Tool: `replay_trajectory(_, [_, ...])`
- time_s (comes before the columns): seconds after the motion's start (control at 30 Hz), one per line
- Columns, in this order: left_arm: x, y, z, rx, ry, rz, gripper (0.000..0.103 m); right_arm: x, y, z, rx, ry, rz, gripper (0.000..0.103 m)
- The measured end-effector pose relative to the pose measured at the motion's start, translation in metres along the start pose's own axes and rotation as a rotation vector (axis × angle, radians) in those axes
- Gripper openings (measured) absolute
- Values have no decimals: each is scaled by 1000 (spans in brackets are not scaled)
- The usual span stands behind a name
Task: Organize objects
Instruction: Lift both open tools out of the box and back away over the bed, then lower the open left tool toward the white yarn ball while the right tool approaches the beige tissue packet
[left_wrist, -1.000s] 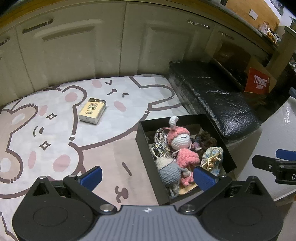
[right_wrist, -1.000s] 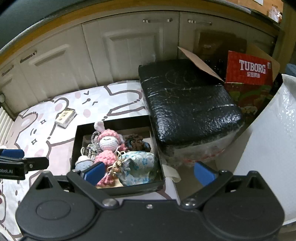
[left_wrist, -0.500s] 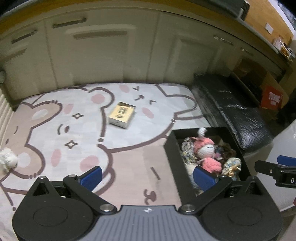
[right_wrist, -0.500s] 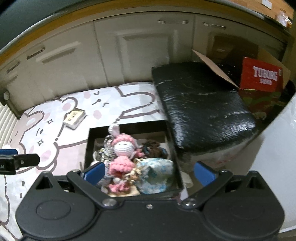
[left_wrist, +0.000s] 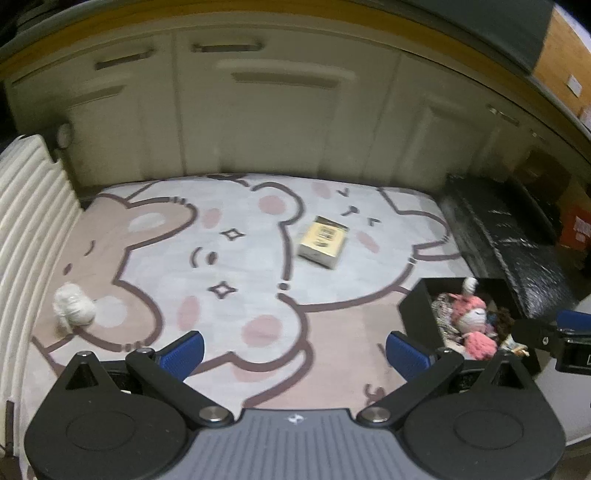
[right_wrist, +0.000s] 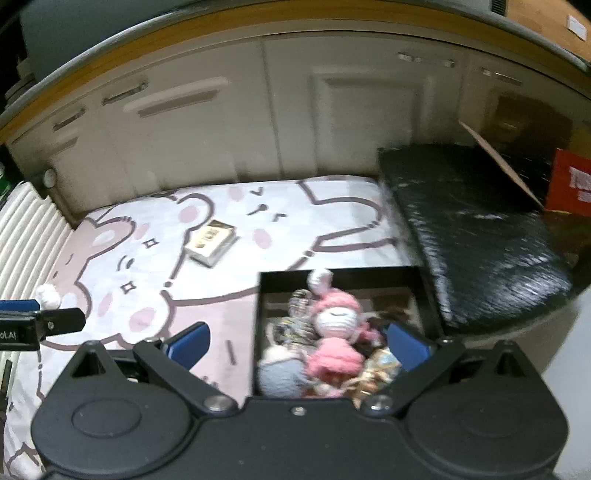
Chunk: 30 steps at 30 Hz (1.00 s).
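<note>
- We've swung our left gripper (left_wrist: 293, 352) leftward, jaws wide and empty; a fluffy white toy (left_wrist: 73, 309) appears at the mat's (left_wrist: 236, 280) left edge.
- Our right gripper (right_wrist: 298, 344) gapes empty above the black box (right_wrist: 266, 280) of crocheted dolls.

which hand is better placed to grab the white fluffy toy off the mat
Left, probably. The left gripper is open over the mat's left half, and the white toy lies just beyond its left finger. The right gripper, also open, hangs by the black box, farther from the toy.
</note>
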<state>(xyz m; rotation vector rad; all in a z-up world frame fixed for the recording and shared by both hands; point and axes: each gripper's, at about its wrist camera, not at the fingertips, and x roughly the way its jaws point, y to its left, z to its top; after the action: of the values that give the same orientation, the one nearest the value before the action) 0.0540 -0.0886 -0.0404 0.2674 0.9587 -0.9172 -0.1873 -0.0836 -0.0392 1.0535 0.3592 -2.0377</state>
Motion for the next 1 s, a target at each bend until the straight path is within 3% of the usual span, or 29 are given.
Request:
replay_trajectory(0.53, [-8, 68, 1, -49, -27, 109, 103, 30, 82, 17, -95, 13, 106, 103])
replay_trajectory(1.0, [-10, 96, 12, -33, -79, 164, 103, 43, 94, 27, -36, -14, 106, 103])
